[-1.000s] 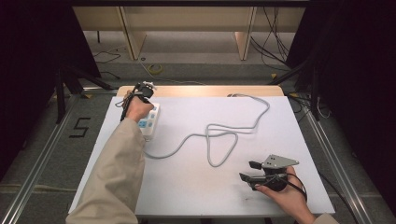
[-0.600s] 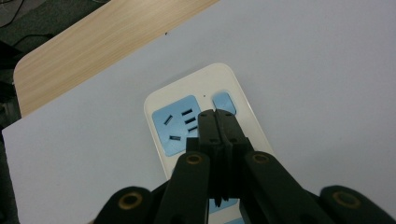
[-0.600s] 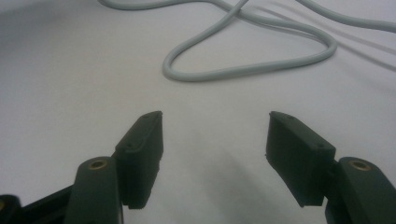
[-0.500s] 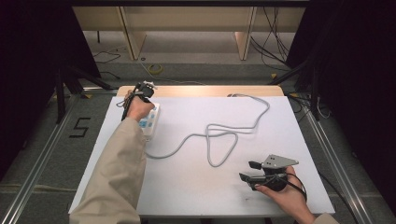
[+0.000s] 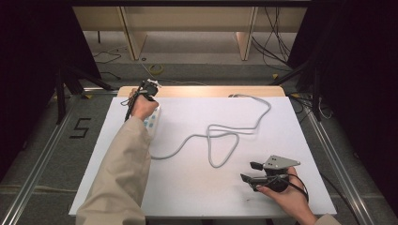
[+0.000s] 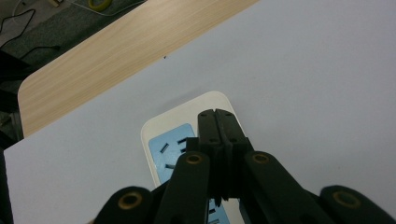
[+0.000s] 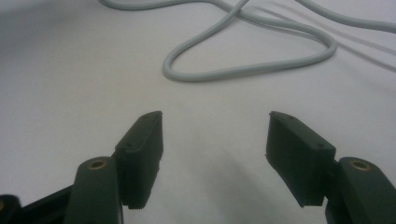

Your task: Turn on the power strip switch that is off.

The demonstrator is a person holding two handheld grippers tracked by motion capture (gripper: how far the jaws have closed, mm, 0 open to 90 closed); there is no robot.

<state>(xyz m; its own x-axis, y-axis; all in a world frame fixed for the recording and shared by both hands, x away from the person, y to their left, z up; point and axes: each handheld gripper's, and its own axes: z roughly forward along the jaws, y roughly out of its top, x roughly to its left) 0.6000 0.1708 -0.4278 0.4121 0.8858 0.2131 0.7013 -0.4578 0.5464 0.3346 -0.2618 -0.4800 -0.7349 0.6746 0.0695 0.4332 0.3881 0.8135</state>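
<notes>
A: What is seen to have changed over the last second?

B: Almost nothing. In the high view the left gripper (image 5: pixel 149 89) is held over the far end of the power strip (image 5: pixel 152 119), where it was a second ago, and the right gripper (image 5: pixel 256 172) is rested at the near right of the white board (image 5: pixel 187 187), unmoved. The grey cord (image 5: pixel 220 140) is laid in the same loops across the middle.

A: How are the jaws set?

B: In the left gripper view the left gripper (image 6: pixel 217 114) is shown with its jaws pressed together, nothing between them, the closed tip lying over the power strip (image 6: pixel 187 116) near its blue socket panel (image 6: pixel 170 149). Whether the tip is actually touching cannot be told. In the right gripper view the right gripper (image 7: pixel 215 135) is seen spread wide above bare board, with a bend of the cord (image 7: pixel 243 70) lying ahead of it, well apart.

A: What is meant by that for the work?

B: A pause is suggested. The strip is probably being pressed or steadied by the closed tip, perhaps at a switch, while the cord is left untouched. No grasp is yet made by the right side.
</notes>
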